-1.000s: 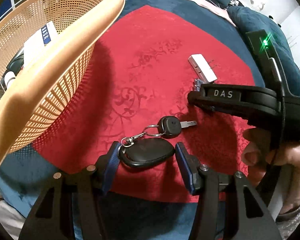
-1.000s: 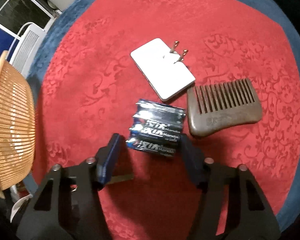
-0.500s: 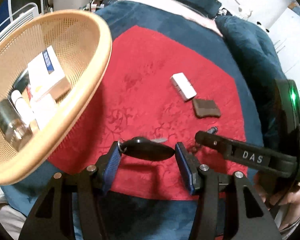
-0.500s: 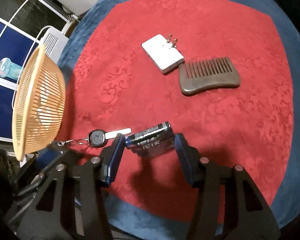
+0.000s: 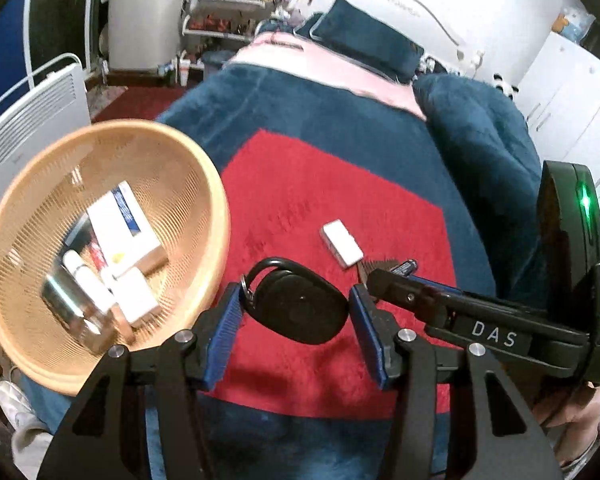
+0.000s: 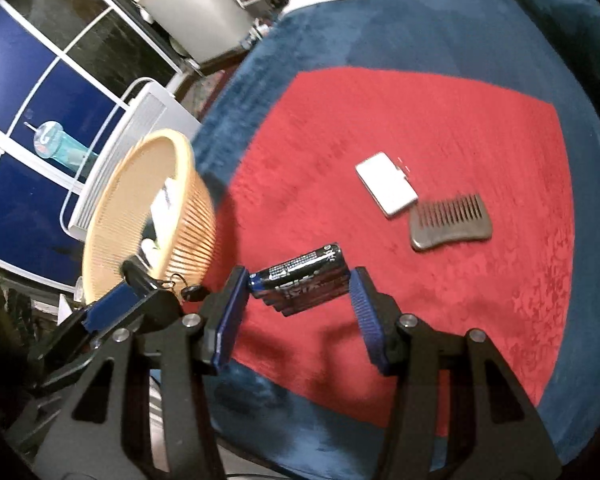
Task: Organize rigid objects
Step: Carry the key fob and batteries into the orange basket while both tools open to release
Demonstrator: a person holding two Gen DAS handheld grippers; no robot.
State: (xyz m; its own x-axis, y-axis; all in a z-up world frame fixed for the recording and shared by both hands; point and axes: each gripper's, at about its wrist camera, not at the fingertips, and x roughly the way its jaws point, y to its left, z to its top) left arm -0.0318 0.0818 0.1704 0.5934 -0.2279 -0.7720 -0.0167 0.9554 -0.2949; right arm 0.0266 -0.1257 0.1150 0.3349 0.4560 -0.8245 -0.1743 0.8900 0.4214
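My left gripper (image 5: 296, 297) has its jaws closing on a black key fob (image 5: 300, 314), lifted off the red cloth (image 5: 332, 192); a small car key (image 6: 194, 292) dangles from the fob's ring. Just to its left stands the tan mesh basket (image 5: 216, 208). My right gripper (image 6: 300, 276) is shut on a blue-black pack of batteries (image 6: 306, 286), also held up in the air, beside the left gripper. A white plug charger (image 6: 386, 188) and a dark wooden comb (image 6: 450, 224) lie on the cloth beyond.
The basket holds white boxes (image 5: 122, 224), a metal can (image 5: 72, 312) and a tube. The red cloth lies on a blue blanket (image 5: 320, 112). A white panel heater (image 5: 32, 108) stands behind the basket, with shelves and cupboards farther back.
Both grippers have risen off the cloth, the left with the key fob and the right with the battery pack. The views now look down from higher up, into the basket.
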